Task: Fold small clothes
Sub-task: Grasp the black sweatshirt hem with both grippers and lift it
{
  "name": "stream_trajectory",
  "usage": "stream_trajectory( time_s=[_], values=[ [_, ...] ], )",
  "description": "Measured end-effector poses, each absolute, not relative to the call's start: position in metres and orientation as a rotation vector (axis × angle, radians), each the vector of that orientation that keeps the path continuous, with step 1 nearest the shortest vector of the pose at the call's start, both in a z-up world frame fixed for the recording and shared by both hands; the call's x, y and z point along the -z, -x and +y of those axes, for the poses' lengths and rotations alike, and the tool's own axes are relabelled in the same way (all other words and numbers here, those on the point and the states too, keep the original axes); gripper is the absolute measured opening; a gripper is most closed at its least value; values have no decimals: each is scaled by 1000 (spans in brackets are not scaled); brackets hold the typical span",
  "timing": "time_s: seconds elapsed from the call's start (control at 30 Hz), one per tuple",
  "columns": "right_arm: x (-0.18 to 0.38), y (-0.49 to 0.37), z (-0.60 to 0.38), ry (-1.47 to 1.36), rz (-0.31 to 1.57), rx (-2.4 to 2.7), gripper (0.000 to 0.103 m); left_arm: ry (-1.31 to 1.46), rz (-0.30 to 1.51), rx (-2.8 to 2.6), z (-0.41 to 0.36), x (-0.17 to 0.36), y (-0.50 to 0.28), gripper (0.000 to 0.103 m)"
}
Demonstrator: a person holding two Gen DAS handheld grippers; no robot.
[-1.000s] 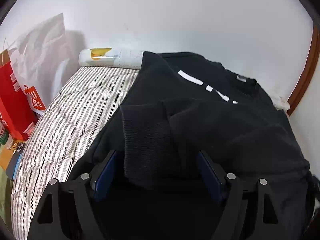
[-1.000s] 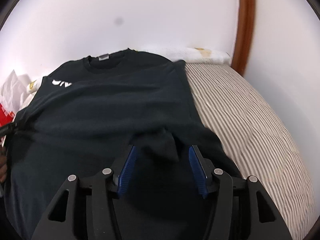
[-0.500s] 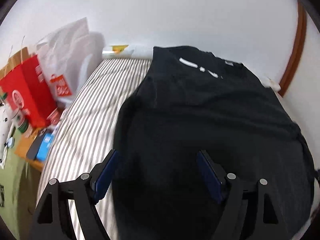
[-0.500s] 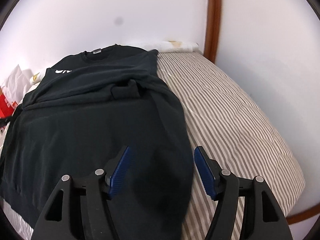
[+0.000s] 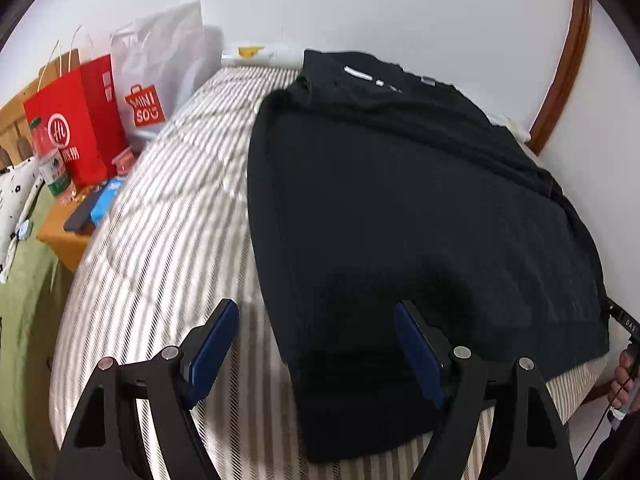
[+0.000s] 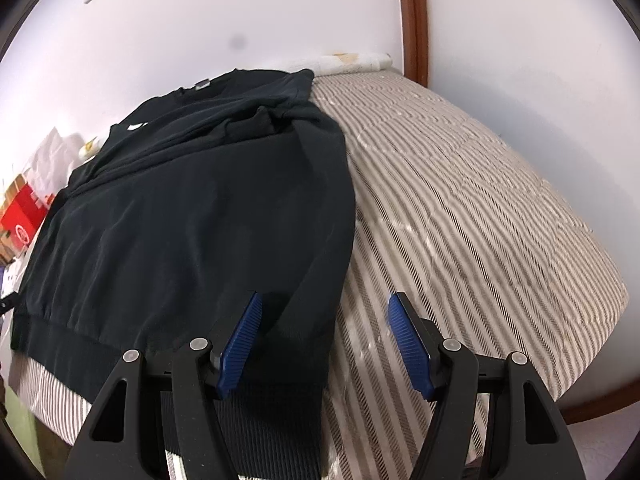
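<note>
Left wrist view first: the black sweatshirt [image 5: 400, 200] lies spread on the striped bed [image 5: 168, 208], collar toward the far wall, ribbed hem toward the camera, both sleeves folded in across the chest. The left tool [image 5: 316, 352] hangs over the near-left hem corner with its blue pads [image 5: 212, 344] wide apart — released, nothing pinched, the cloth simply lying below them.

Over to the right wrist view — the right tool [image 6: 324, 340] sits above the opposite hem corner, jaws likewise spread and gripping nothing; the sweatshirt's edge runs between them, with the left pad over fabric and the right pad over bare bedcover [image 6: 460, 200].

What could go wrong? The hem reaches right to the mattress edge, so a low pinch could grab bedcover along with the knit, or drag the garment off the bed. Grab only the top layer and the fold would come up lopsided. The tucked sleeve [image 6: 256, 120] looks loosely bunched, and a quick lift of the hem could shake it out.

Hard to read: black on black hides the layers, so how the sleeves overlap is unclear. The white chest lettering [image 5: 360, 74] is too small to make out. At the left view's right rim, a hand [image 5: 626, 376] is only partly in frame. Shopping bags [image 5: 96, 108] crowd the bedside, far left.
</note>
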State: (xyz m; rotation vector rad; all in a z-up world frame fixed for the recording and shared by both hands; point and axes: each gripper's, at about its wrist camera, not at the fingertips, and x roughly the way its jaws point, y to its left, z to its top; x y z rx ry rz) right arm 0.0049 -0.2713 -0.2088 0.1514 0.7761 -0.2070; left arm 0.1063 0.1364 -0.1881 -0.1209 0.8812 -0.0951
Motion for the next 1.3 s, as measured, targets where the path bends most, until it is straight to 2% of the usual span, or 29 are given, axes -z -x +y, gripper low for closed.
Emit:
stream_trajectory(
  time_s=[0.17,0.23,0.3,0.33,0.37,0.43,0.47,0.5,0.53,0.57,0.6,0.93,1.3],
  values=[
    [214,0,-268,-154,760,207,65,74,851,65,125,192,-105,77],
    [215,0,-266,-151,755,209,67,68,845,52,123,192,-108,72],
    [216,-2,-264,-143,751,204,69,63,841,22,121,191,-111,61],
    [216,-4,-262,-136,752,202,69,55,839,9,119,191,-111,51],
    [217,-5,-261,-128,751,205,69,52,837,13,117,190,-112,36],
    [217,-10,-256,-104,756,215,69,38,839,13,114,189,-112,26],
    [216,-12,-255,-105,759,209,64,34,841,13,114,188,-112,17],
    [215,-13,-254,-105,759,200,44,36,839,11,114,188,-111,12],
    [214,-13,-252,-99,761,183,29,45,833,1,117,186,-109,9],
    [212,-13,-249,-91,755,174,15,69,830,9,121,184,-107,8],
    [211,-12,-247,-80,745,181,6,105,826,23,125,183,-105,8],
    [187,17,-267,-166,666,112,5,244,803,138,142,167,-67,7],
    [152,53,-274,-197,577,91,5,263,717,213,139,137,-24,7]
  ],
)
